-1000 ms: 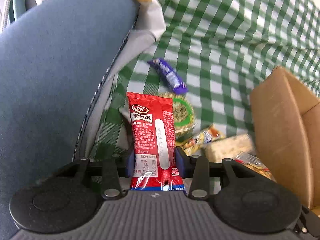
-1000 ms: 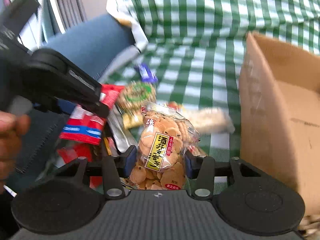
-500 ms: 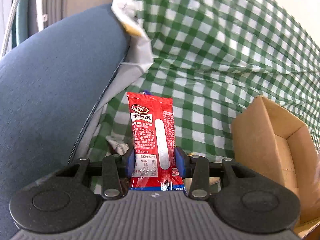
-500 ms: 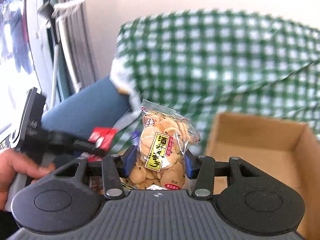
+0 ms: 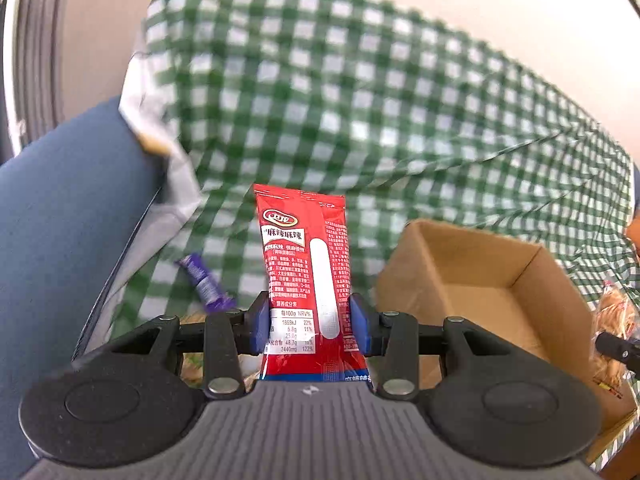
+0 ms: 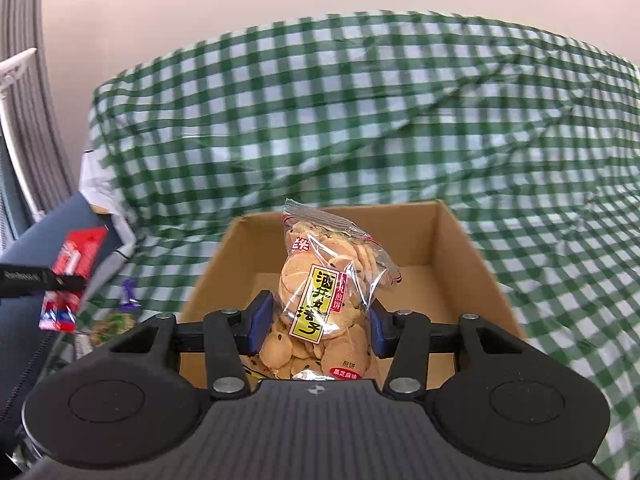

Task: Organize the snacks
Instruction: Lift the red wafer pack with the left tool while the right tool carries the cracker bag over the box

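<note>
My left gripper (image 5: 307,326) is shut on a red snack packet (image 5: 306,264), which stands upright between the blue pads. An open cardboard box (image 5: 472,276) lies to its right on the green checked cloth. In the right wrist view my right gripper (image 6: 318,322) is shut on a clear bag of round crackers (image 6: 324,292), held above the near side of the same cardboard box (image 6: 460,256), whose inside looks bare. The left gripper with the red packet (image 6: 70,276) shows at the left edge of that view.
A purple wrapped bar (image 5: 204,282) and a green-labelled snack (image 6: 114,322) lie on the checked cloth (image 5: 360,120) left of the box. A blue cushion (image 5: 60,240) rises at the left, with a white bag (image 5: 160,148) against it. The wall stands behind.
Both grippers rose and swung right toward the box with their packets still held. The right one went from beside the snack pile to over the box's near wall. The pile dropped out of the left view.
</note>
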`<state>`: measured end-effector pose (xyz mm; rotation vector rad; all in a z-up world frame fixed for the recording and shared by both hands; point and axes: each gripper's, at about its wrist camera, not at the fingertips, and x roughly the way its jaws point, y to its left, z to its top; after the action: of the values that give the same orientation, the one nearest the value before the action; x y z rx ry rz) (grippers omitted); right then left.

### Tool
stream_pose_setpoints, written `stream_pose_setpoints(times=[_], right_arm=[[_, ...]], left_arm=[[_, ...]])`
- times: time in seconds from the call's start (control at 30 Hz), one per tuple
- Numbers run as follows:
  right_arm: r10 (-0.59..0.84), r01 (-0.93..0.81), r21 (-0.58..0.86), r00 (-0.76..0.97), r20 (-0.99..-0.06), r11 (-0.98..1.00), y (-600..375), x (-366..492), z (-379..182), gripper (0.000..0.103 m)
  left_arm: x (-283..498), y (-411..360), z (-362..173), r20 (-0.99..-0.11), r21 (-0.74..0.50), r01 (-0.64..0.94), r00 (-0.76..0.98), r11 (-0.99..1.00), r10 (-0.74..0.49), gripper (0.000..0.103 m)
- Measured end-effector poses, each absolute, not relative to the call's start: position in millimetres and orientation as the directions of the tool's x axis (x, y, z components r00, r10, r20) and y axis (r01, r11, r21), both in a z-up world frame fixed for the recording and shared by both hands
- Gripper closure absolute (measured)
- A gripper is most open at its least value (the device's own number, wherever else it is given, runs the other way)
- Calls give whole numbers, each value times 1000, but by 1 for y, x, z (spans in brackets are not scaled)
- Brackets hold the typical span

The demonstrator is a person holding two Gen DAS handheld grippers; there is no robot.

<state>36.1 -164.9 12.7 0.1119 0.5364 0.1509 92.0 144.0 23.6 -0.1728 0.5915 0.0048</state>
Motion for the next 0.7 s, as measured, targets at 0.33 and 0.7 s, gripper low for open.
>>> stream_pose_setpoints(times=[0.33,0.7], right_arm=[[70,1,137,857,-511,991,-190,34,7,53],[17,50,108,842,-540,993,-188,44,3,53]], left_arm=[[87,72,32,-446,-167,117,876,979,-181,57],[80,25,22,-421,-126,234,867,964,-265,57]])
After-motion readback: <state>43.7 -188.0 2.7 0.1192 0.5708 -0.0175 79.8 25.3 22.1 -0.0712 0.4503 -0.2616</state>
